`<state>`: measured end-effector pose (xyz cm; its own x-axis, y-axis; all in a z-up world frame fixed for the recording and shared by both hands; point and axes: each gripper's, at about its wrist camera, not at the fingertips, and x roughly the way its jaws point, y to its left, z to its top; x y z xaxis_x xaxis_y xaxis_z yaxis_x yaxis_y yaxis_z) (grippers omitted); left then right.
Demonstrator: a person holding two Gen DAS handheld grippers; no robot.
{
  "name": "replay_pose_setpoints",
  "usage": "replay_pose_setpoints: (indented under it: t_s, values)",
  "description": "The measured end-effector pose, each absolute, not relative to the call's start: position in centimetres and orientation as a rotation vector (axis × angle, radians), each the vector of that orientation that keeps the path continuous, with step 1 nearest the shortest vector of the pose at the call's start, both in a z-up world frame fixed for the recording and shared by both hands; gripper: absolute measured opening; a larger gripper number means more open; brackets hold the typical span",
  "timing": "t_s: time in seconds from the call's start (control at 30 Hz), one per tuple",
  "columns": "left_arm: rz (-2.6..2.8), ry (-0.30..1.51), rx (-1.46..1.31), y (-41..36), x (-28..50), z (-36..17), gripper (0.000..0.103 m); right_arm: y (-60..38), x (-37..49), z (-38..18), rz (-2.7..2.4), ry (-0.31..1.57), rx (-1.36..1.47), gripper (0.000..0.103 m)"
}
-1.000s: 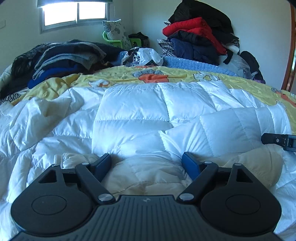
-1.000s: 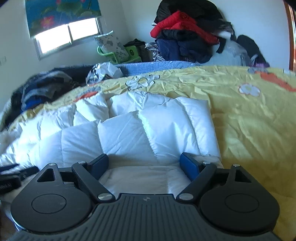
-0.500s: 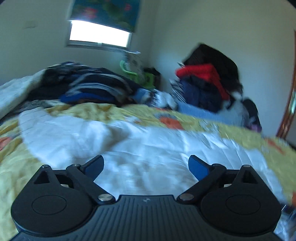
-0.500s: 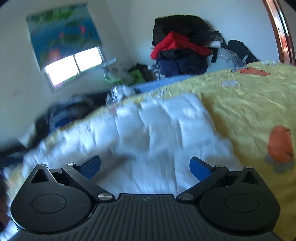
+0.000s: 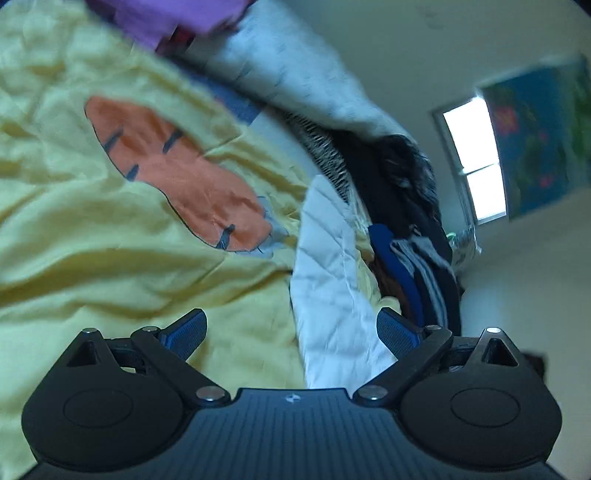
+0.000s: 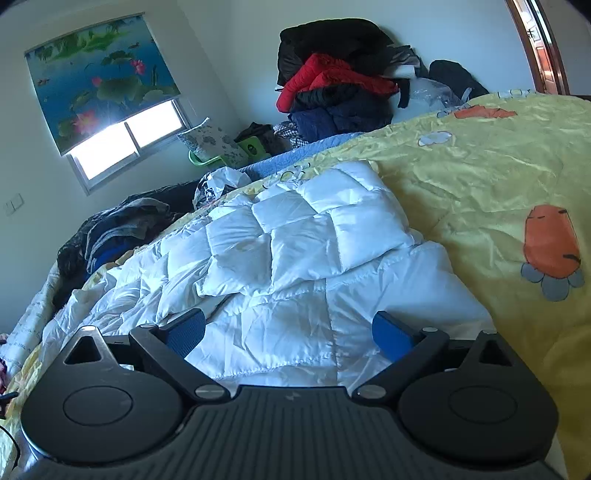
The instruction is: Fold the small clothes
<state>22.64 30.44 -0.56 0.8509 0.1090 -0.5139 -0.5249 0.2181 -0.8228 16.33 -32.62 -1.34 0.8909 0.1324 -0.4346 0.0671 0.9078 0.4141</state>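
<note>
A white quilted puffer garment lies spread on the yellow bedspread, partly folded over itself. My right gripper is open and empty, just above the garment's near edge. My left gripper is open and empty, rolled sideways; between its fingers lie the yellow bedspread and an edge of the white garment.
A pile of dark and red clothes is stacked at the far wall. Dark folded clothes lie at the bed's far left, also in the left wrist view. A purple cloth lies at the top. A window is behind.
Both grippers lifted off the white garment and stayed open. The left gripper swung left and rolled sideways toward the bedspread. The right gripper pulled back and rose.
</note>
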Motion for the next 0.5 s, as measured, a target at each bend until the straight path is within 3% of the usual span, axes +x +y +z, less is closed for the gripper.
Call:
replay_pose_setpoints:
  t_s: [0.1, 0.37, 0.5]
  values:
    - [0.357, 0.431, -1.366, 33.3, 25.6, -1.8, 0.099, -32.4, 16.4, -1.4, 0.03, 0.485, 0.42, 0.098]
    - [0.174, 0.624, -1.215, 35.4, 33.2, -3.1, 0.099, -32.1, 16.7, -1.4, 0.018, 0.499, 0.405, 0.098]
    - [0.143, 0.629, -1.175, 36.1, 34.9, -3.7, 0.099, -32.0, 16.8, -1.4, 0.015, 0.503, 0.398, 0.098]
